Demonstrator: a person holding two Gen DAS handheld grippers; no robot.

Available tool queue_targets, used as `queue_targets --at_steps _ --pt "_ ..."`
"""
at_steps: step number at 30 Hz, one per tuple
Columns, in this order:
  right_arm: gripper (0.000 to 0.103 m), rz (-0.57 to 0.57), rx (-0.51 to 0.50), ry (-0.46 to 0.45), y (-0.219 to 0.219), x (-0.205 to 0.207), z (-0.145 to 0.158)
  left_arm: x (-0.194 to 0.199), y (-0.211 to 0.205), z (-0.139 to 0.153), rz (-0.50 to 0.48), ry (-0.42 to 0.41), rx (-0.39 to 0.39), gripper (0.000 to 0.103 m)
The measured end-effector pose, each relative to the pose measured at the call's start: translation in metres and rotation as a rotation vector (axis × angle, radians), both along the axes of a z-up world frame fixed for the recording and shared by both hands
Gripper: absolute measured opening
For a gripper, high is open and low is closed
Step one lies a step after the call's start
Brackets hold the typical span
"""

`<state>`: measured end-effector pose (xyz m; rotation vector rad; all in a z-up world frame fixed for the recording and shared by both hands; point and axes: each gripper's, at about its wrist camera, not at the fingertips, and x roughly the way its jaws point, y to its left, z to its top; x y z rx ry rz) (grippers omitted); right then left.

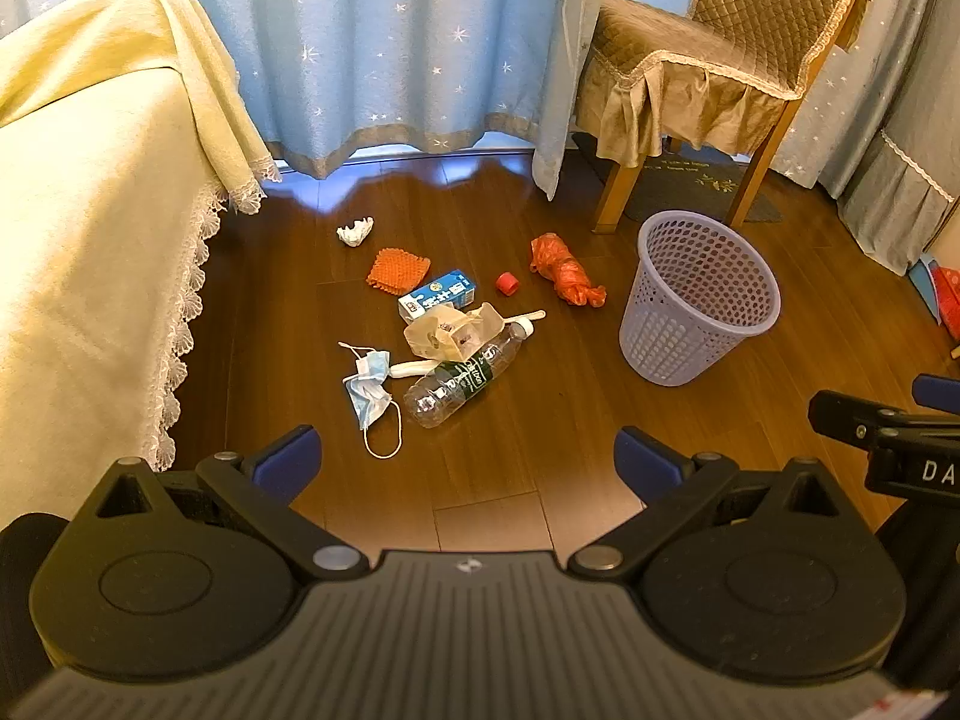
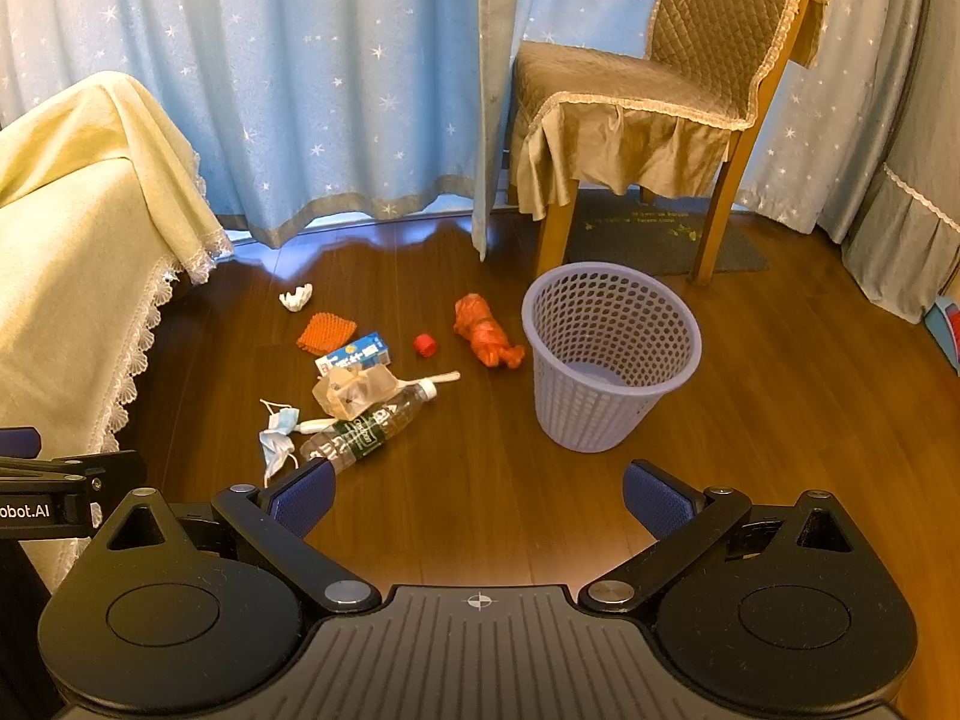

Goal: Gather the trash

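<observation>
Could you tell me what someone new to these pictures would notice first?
Probably the litter on the dark wooden floor: a clear plastic bottle lying beside a blue face mask, with an orange plastic bag nearer the chair. Next, the empty lilac mesh wastebasket standing upright right of the pile, in front of that chair.

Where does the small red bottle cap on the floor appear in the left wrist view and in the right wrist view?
Left wrist view: the red cap lies a little right of centre, between the blue carton and the orange plastic bag.
Right wrist view: the red cap lies left of centre, again between the carton and the bag.
Shared landmark: the lilac basket, right of the bag in both.
</observation>
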<state>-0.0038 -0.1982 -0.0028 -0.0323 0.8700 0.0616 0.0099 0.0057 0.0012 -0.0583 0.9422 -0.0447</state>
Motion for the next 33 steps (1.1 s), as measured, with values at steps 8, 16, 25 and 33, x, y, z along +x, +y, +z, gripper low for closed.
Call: queue_targets --at_steps 8,16,25,33 --pt "0.100 0.007 -0.001 -0.004 0.0009 0.0006 0.0014 -0.0018 -0.0024 -0.0002 0.000 -0.003 0.003 0.102" --pt "0.100 0.010 0.000 -0.007 0.0022 0.0015 0.0019 -0.0009 -0.0030 0.0005 -0.002 -0.002 0.003 0.102" --pt "0.100 0.010 0.003 -0.008 0.0018 0.0011 0.0016 0.0011 -0.0048 0.0028 -0.013 -0.002 0.004 0.102" --pt "0.100 0.007 0.004 -0.009 0.0025 0.0009 0.0018 0.0013 -0.0046 0.0028 -0.024 -0.003 0.004 0.102"
